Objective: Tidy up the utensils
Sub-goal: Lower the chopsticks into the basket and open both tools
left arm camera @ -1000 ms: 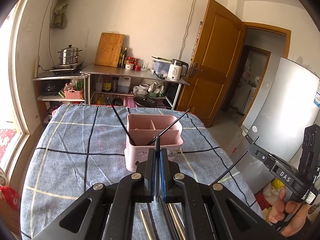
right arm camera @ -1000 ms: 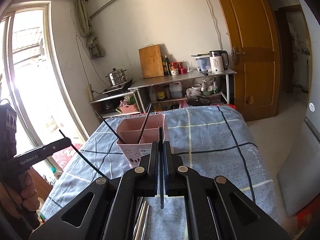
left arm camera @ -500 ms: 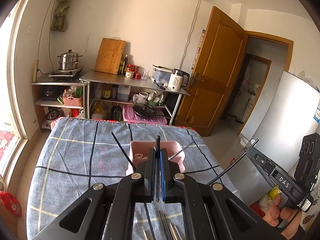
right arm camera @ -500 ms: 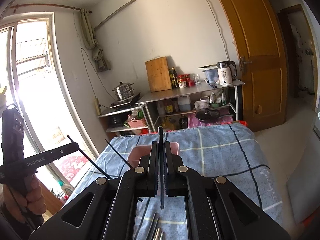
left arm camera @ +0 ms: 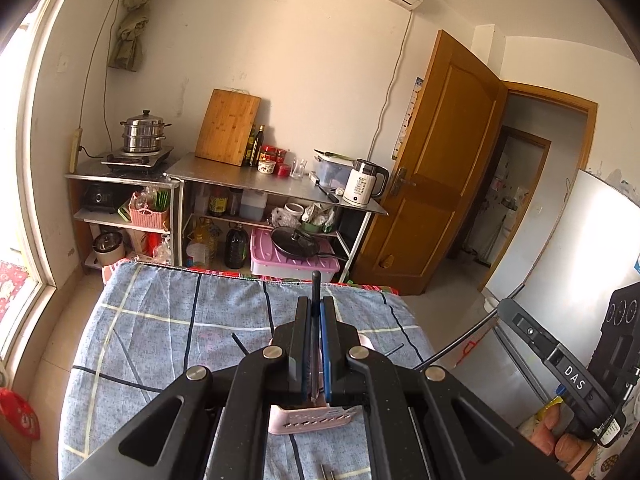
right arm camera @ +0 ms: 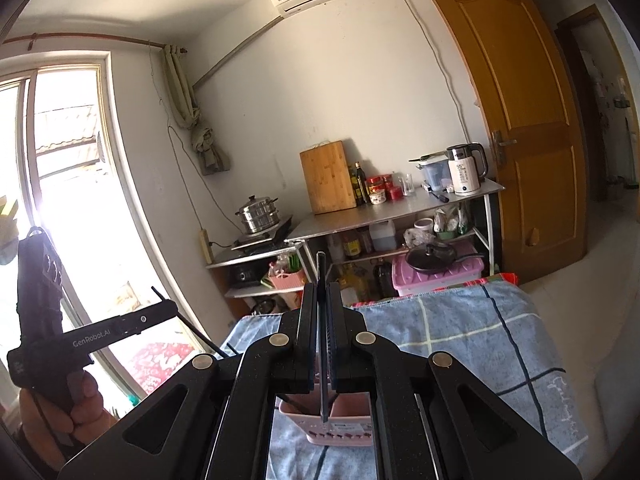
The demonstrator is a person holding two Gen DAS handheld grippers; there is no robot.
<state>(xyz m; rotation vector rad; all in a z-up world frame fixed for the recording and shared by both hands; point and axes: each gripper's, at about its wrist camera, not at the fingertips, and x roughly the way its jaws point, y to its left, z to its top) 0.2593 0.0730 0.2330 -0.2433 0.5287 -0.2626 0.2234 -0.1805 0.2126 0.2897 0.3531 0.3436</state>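
My left gripper is shut on a black chopstick that stands upright between its fingers, above the pink utensil holder, which is mostly hidden behind the gripper. My right gripper is shut on another black chopstick, also upright, over the same pink holder. A black chopstick leans out of the holder on the left. The right gripper also shows in the left wrist view, and the left gripper in the right wrist view.
The holder stands on a table with a blue checked cloth. A metal utensil tip lies on the cloth near me. Behind are steel shelves with a pot, cutting board and kettle, a wooden door and a window at left.
Both grippers have risen and tilted upward, each still holding its chopstick. The pink holder has dropped low in both views, now mostly hidden behind the fingers.
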